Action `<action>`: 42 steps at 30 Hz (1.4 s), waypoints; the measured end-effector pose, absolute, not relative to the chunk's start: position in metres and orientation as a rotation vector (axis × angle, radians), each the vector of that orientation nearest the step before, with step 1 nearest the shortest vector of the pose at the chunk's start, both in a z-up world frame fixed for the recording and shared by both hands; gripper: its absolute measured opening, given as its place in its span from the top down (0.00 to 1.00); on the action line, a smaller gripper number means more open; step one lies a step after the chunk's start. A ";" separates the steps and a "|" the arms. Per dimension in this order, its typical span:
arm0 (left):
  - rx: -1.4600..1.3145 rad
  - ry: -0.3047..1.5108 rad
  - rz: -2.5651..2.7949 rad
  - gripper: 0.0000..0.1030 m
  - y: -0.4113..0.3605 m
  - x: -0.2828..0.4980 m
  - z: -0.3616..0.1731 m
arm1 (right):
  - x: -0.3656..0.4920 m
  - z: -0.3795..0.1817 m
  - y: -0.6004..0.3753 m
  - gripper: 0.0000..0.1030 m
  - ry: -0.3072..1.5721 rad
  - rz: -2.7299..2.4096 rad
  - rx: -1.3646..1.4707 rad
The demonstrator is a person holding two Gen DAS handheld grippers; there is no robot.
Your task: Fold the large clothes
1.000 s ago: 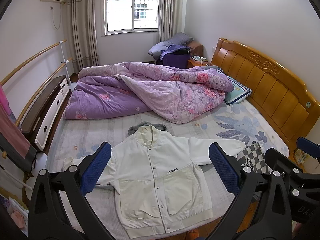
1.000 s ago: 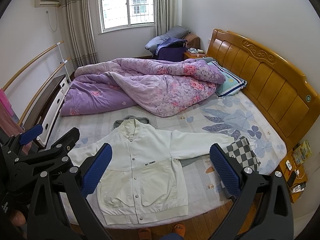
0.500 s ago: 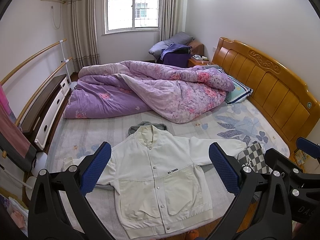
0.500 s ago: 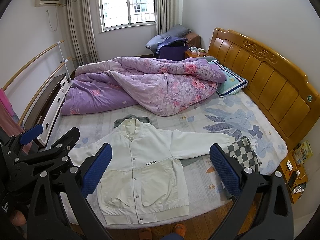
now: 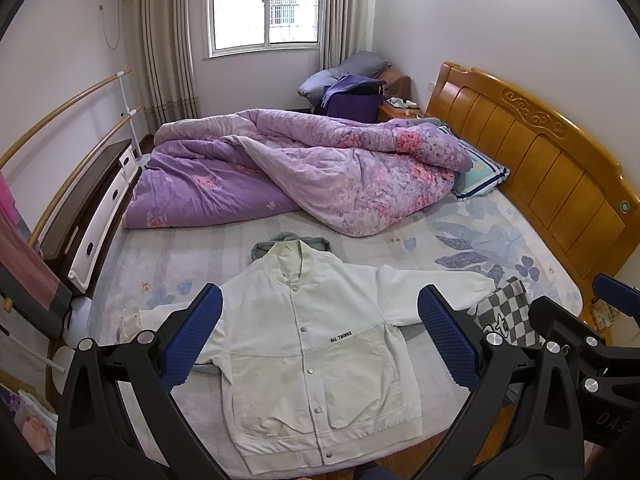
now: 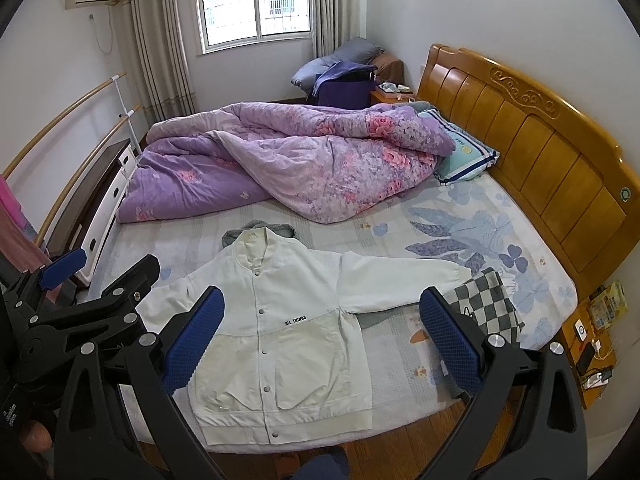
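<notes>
The bed [image 5: 192, 264], with its wooden headboard [image 5: 560, 168], carries a rumpled purple floral quilt [image 5: 320, 172] at the far side. Near the foot edge a white snap-front jacket [image 5: 316, 352] lies flat, face up, sleeves spread, its chest printed "ALL THINGS" [image 5: 341, 337]. A checkered cloth [image 6: 486, 304] touches its right cuff. Left tool [image 5: 320, 340] and right tool [image 6: 320, 336] both hover released above the jacket, holding nothing.

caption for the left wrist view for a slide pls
Open left tool above a buttoned white jacket spread flat on the bed.
</notes>
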State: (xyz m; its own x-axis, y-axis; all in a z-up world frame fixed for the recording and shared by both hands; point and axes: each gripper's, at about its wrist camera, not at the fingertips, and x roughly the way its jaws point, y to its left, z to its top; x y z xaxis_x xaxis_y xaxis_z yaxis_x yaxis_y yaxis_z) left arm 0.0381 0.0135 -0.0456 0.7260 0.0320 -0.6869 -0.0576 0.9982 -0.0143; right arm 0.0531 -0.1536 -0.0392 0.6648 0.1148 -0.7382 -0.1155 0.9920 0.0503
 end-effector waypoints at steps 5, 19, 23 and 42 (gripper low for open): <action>-0.023 0.778 0.085 0.05 -0.008 0.065 -0.052 | 0.081 -0.049 -0.173 0.08 0.855 0.168 0.016; -0.028 0.915 0.155 0.05 -0.044 0.154 -0.093 | 0.174 -0.094 -0.206 0.08 0.984 0.296 0.030; -0.074 0.974 0.193 0.05 -0.018 0.165 -0.119 | 0.192 -0.122 -0.185 0.08 1.043 0.354 -0.001; -0.221 1.261 0.476 0.05 0.330 0.117 -0.368 | 0.219 -0.311 0.002 0.08 1.324 0.434 -0.120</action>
